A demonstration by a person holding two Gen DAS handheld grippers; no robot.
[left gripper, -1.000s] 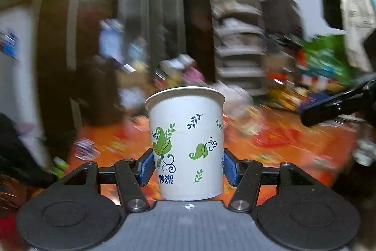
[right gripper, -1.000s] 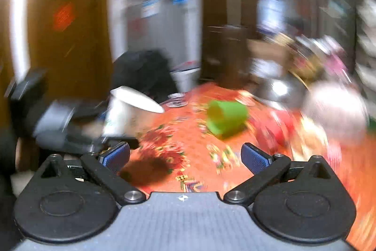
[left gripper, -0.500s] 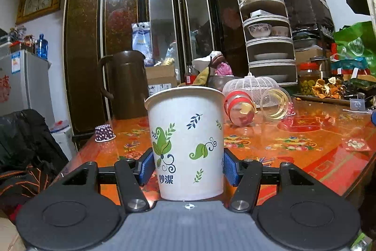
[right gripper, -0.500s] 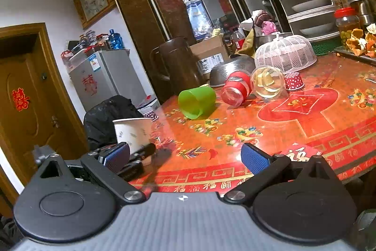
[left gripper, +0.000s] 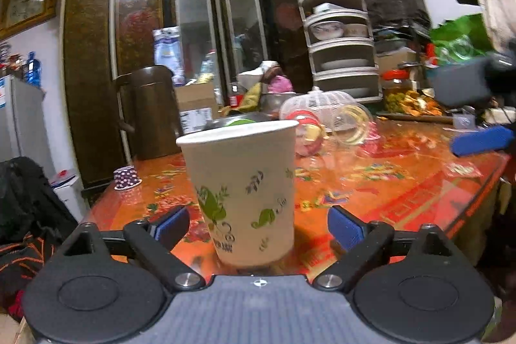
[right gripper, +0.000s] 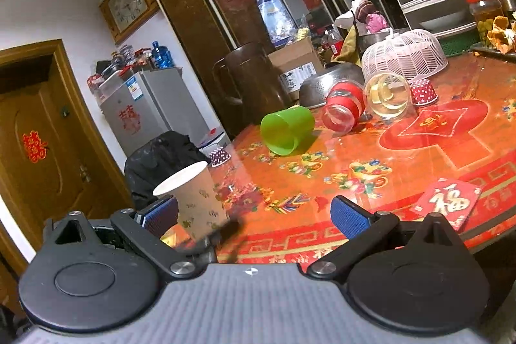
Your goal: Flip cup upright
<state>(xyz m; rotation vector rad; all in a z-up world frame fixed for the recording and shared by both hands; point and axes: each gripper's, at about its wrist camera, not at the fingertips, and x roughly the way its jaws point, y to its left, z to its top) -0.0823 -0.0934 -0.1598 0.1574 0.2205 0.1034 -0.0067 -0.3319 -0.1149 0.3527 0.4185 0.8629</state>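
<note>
A white paper cup [left gripper: 245, 192] with green leaf prints stands mouth up at the near left corner of the orange table [left gripper: 403, 182]. My left gripper [left gripper: 258, 224] is open, its blue pads apart from the cup on both sides. The cup [right gripper: 196, 199] also shows in the right wrist view, leaning a little in the picture. My right gripper [right gripper: 254, 215] is open and empty above the table's front edge. A green plastic cup [right gripper: 287, 129] lies on its side farther back.
A red-banded glass jar [right gripper: 343, 107] and a clear glass [right gripper: 387, 94] lie on their sides behind. A white mesh food cover [right gripper: 404, 52], a steel colander [right gripper: 325, 83], a brown jug [right gripper: 248, 83] and small dotted cupcake liners [right gripper: 422, 92] stand at the back.
My left gripper has opened and let go of the paper cup, which now stands on the table. Both cameras have shifted a little.
</note>
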